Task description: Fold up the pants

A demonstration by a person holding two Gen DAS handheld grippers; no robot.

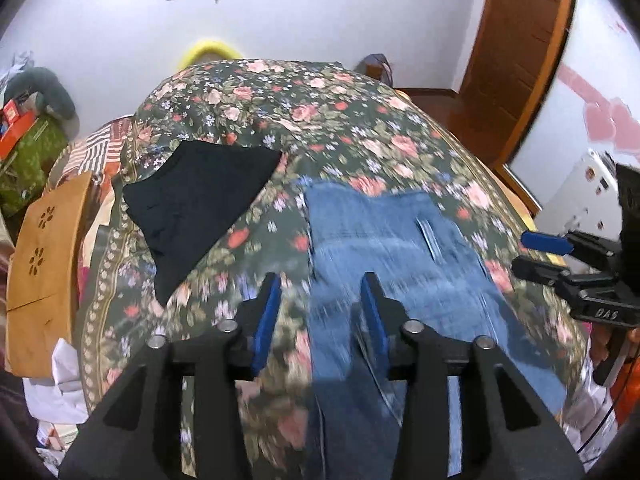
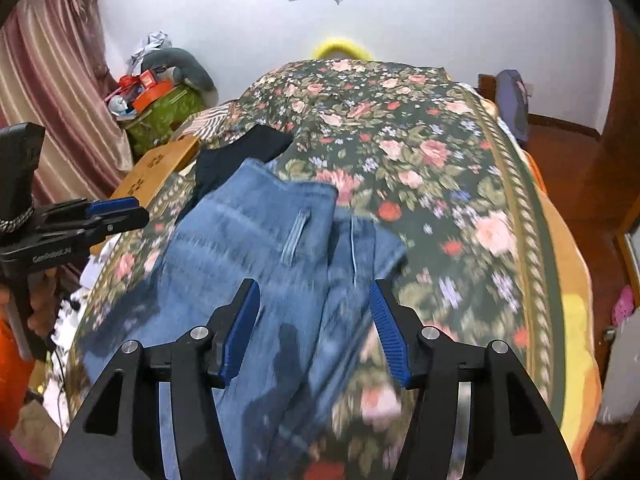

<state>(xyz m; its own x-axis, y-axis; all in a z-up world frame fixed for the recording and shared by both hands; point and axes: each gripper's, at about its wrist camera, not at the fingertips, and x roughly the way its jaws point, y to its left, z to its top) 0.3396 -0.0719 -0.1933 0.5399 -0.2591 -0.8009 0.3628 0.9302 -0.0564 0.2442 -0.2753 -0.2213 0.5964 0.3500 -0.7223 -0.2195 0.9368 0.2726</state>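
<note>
While the jeans point(image 2: 256, 248) lie partly folded on the floral bed point(image 2: 460, 168), just beside a black garment point(image 1: 200, 200), we hover both tools above them, left gripper point(image 1: 320, 312) and right gripper point(image 2: 314, 320) released with nothing between the pads. Because the denim layers sit skewed, we risk pinching only the top layer, or snagging the bedspread, and dragging the fold crooked

Your bed point(image 1: 328, 128) carries a dark floral bedspread point(image 2: 440, 152); on it you have blue jeans point(image 1: 384, 232) lying flat, with a black garment point(image 1: 200, 196) just beside them.
</note>
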